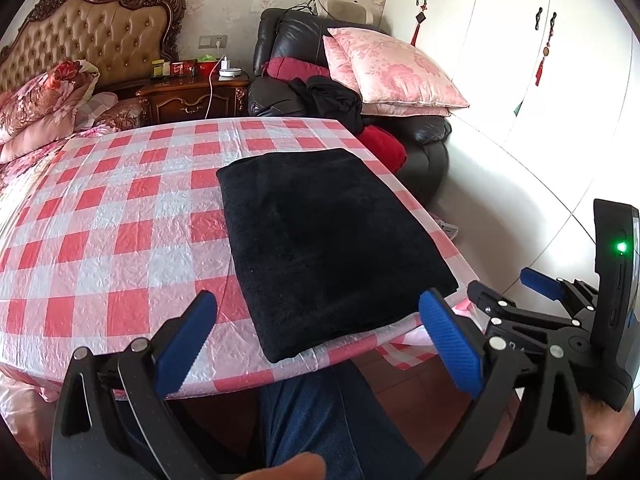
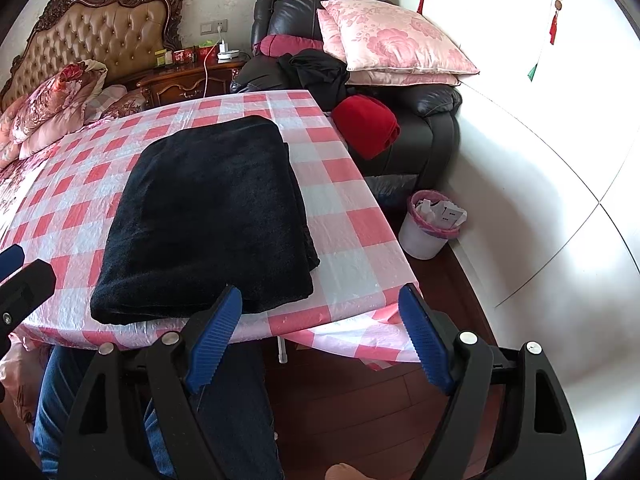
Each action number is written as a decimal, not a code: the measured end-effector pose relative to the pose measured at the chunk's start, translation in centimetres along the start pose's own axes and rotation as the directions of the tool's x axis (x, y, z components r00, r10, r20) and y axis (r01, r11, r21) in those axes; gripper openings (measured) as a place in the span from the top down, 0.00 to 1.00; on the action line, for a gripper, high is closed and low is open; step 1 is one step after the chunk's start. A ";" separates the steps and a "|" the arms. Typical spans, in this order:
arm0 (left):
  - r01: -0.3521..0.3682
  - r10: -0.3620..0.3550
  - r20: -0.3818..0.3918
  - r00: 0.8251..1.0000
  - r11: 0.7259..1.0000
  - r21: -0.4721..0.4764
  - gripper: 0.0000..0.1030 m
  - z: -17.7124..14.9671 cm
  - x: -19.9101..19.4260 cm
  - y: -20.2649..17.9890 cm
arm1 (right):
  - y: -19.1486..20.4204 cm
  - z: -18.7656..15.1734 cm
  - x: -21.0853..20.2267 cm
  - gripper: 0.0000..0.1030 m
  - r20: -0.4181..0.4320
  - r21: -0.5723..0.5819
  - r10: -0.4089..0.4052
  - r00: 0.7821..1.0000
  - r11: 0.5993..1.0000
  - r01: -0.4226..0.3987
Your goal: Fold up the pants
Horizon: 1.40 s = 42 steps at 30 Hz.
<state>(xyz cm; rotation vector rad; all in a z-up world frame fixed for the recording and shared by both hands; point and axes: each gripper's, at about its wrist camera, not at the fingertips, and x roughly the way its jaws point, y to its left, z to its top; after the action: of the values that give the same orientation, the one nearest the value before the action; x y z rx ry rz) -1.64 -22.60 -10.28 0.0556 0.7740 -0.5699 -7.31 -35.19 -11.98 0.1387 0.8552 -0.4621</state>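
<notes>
The black pants lie folded into a thick rectangle on the surface, which wears a red-and-white checked plastic cloth; the bundle sits toward the near right corner, its short end just inside the near edge and its layered side close to the right edge, best seen in the right wrist view; the left gripper hangs over the near edge with its blue pads spread wide and nothing between them, clear of the fabric; the right gripper is likewise released, jaws well apart and empty, poised at the near right corner where the cloth drapes down; a person's legs in blue jeans show below the near edge; beyond the far edge stand a carved wooden nightstand and a dark leather armchair stacked with pink floral pillows and a red garment; a white wastebasket with a pink liner stands on the floor beside the right edge.
</notes>
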 end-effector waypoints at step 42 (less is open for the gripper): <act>0.002 -0.002 -0.002 1.000 1.000 0.002 0.02 0.0 0.2 -0.4 | 0.0 -0.4 0.2 0.25 -0.005 0.003 0.005 1.000 1.000 -0.005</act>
<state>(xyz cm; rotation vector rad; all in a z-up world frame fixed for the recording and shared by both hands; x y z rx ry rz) -1.73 -22.98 -10.35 0.0573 0.7755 -0.5730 -7.48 -35.12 -12.43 0.1447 0.8586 -0.4583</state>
